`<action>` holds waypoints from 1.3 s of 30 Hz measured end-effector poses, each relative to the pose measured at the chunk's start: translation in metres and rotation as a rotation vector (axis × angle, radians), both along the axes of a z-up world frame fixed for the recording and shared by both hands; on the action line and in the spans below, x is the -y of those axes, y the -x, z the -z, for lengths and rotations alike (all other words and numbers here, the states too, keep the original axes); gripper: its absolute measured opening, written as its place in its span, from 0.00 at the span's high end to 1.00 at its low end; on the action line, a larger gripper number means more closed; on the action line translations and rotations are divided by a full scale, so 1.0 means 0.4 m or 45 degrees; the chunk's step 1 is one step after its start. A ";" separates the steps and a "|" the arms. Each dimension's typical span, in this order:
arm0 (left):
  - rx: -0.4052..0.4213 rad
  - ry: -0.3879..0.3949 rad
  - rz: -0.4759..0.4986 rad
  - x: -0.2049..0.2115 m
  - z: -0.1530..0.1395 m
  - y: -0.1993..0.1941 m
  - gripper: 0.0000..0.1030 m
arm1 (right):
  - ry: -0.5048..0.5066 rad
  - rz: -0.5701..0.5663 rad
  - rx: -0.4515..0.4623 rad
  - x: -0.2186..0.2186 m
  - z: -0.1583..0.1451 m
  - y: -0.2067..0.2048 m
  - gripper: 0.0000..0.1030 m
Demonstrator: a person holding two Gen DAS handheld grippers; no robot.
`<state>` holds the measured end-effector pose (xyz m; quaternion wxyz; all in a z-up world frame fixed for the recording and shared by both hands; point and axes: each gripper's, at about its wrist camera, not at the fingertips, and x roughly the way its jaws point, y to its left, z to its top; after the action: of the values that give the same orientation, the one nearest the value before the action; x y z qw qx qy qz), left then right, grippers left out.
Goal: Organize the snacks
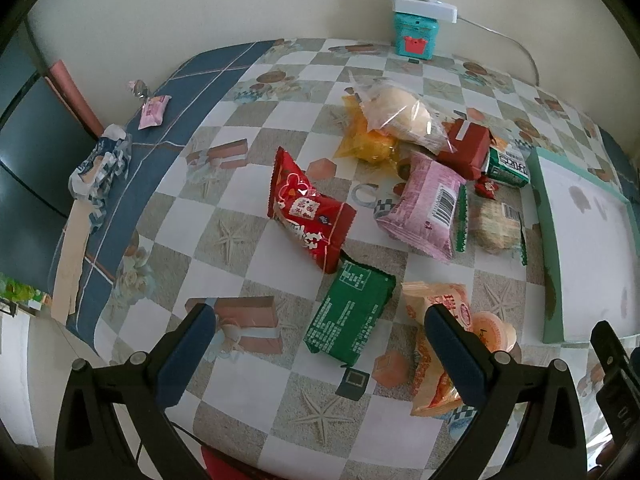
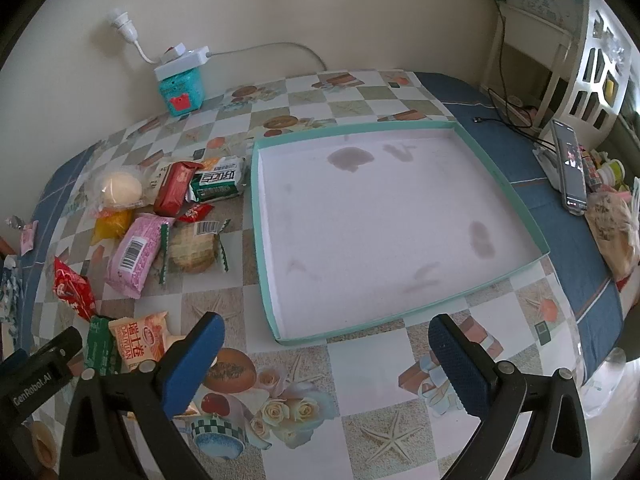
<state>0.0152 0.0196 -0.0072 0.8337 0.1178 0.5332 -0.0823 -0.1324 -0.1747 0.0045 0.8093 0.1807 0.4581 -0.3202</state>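
Snacks are seen scattered on the checked tablecloth [image 2: 360,420], left of the teal-rimmed tray [image 2: 400,216]: a green packet [image 1: 352,316], a red bag [image 1: 308,216], a pink packet [image 1: 428,204]. The left gripper [image 1: 320,344] is held wide open above the green packet, nothing gripped. The right gripper [image 2: 326,354] is spread wide before the tray, nothing held.

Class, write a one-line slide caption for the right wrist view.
Open right gripper hovers before an empty teal-rimmed tray, with snack packets piled to its left.
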 end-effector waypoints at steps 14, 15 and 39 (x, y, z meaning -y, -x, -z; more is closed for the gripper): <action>-0.078 0.102 -0.155 -0.097 0.017 -0.066 0.00 | -0.200 -0.197 0.033 -0.052 0.025 -0.065 0.00; -0.085 0.105 -0.162 -0.103 0.021 -0.069 0.00 | -0.233 -0.222 0.020 -0.060 0.035 -0.076 0.00; -0.280 0.120 -0.036 -0.060 0.129 -0.088 0.20 | -0.396 -0.372 -0.159 -0.111 0.183 -0.190 0.45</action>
<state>0.0504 0.0434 -0.0589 0.7758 0.0610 0.6186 -0.1079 -0.0565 -0.1302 -0.0686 0.7797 0.2146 0.5724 -0.1355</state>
